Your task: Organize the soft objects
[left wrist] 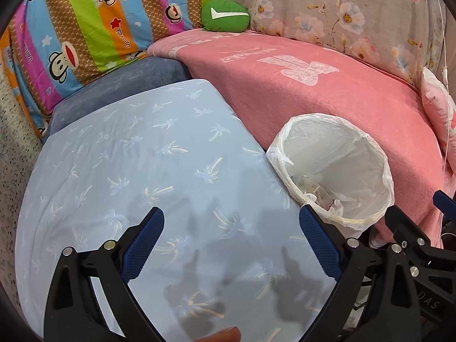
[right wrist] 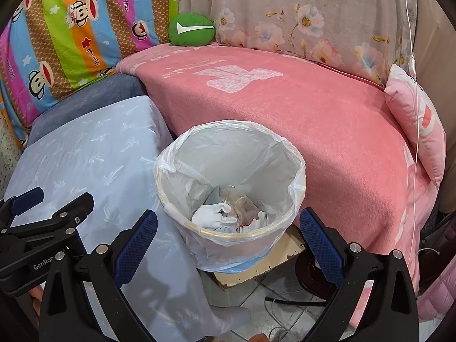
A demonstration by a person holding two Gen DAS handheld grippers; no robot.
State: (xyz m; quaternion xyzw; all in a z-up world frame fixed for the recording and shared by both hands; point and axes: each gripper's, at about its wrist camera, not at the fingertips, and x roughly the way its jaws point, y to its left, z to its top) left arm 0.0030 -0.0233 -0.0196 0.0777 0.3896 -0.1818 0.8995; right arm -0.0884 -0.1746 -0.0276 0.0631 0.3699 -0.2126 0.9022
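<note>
A small green round cushion (left wrist: pixel 225 15) (right wrist: pixel 190 29) with a white tick mark rests at the back of the sofa, between a striped monkey-print pillow (left wrist: pixel 85 28) (right wrist: pixel 71 34) and a grey floral pillow (left wrist: pixel 342 14) (right wrist: pixel 299 20). A pink pillow (left wrist: pixel 439 114) (right wrist: pixel 416 125) leans at the far right. A pale blue palm-print cloth (left wrist: pixel 159 171) (right wrist: pixel 85 159) covers the near seat. My left gripper (left wrist: pixel 232 242) hovers open above this cloth. My right gripper (right wrist: pixel 228 242) is open over the bin, holding nothing.
A pink blanket (left wrist: pixel 327 97) (right wrist: pixel 285 114) covers the sofa seat. A bin lined with a white bag (left wrist: pixel 336 168) (right wrist: pixel 228 182), with crumpled waste inside, stands in front of the sofa. Cardboard (right wrist: pixel 256 268) and cables (right wrist: pixel 293 302) lie on the tiled floor.
</note>
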